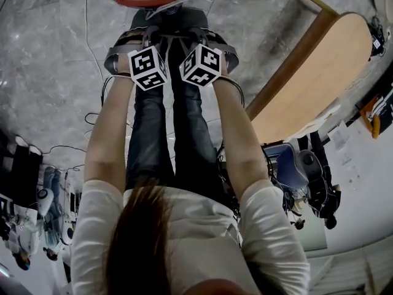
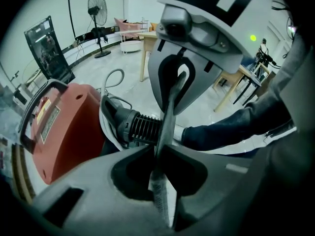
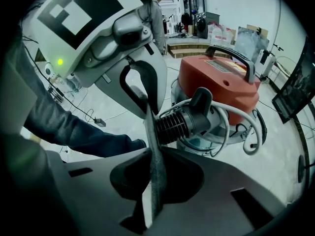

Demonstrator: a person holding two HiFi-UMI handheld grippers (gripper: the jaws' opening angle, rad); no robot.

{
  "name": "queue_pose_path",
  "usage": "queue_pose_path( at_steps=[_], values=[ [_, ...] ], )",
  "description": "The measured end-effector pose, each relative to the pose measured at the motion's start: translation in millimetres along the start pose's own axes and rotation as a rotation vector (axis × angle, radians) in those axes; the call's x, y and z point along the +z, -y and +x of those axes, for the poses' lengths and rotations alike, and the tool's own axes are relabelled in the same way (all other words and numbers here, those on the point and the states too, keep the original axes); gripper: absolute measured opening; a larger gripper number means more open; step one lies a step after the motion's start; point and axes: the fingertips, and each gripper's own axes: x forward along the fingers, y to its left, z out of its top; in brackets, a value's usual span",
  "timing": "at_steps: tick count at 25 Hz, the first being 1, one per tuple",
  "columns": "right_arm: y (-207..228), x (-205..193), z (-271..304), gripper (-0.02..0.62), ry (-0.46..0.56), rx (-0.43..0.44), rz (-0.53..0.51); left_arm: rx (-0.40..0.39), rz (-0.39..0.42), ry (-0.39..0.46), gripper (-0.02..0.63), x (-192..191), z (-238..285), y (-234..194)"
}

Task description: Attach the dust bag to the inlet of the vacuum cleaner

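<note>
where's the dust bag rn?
Both gripper views: thin grey fabric dust bag clamped edge-on in the jaws of left gripper and right gripper, at the end of the black ribbed inlet of the red vacuum cleaner.

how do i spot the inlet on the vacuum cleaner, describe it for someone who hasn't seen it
Look for the red vacuum cleaner with the dark carry handle on top. Low on its side a short black inlet sticks straight out, with a grey cord looped close by. Its ribbed, accordion-like sleeve sets it apart from the smooth cord and the smooth red shell.
</note>
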Motion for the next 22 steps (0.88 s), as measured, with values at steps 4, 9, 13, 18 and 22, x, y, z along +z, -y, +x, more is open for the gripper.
queue_pose_path(
  at_steps=[4, 9, 13, 18, 22],
  values=[
    [8, 1, 0, 0.028, 0.025, -0.011, 0.056, 0.006, -0.002, 0.001, 0.050, 5, -2, -13],
    [9, -1, 0, 0.028, 0.032, -0.016, 0.066, 0.014, -0.022, 0.007, 0.055, 7, -2, -13],
    [16, 2, -2, 0.031, 0.007, 0.023, 0.001, 0.030, -0.101, 0.032, 0.055, 6, -3, -12],
    [26, 10, -1, 0.035, -0.008, 0.074, -0.095, 0.031, -0.179, 0.053, 0.054, 3, -2, -13],
    [22, 2, -2, 0.035, 0.059, 0.030, 0.119, -0.006, -0.099, 0.017, 0.066, 9, -1, -20]
  ],
)
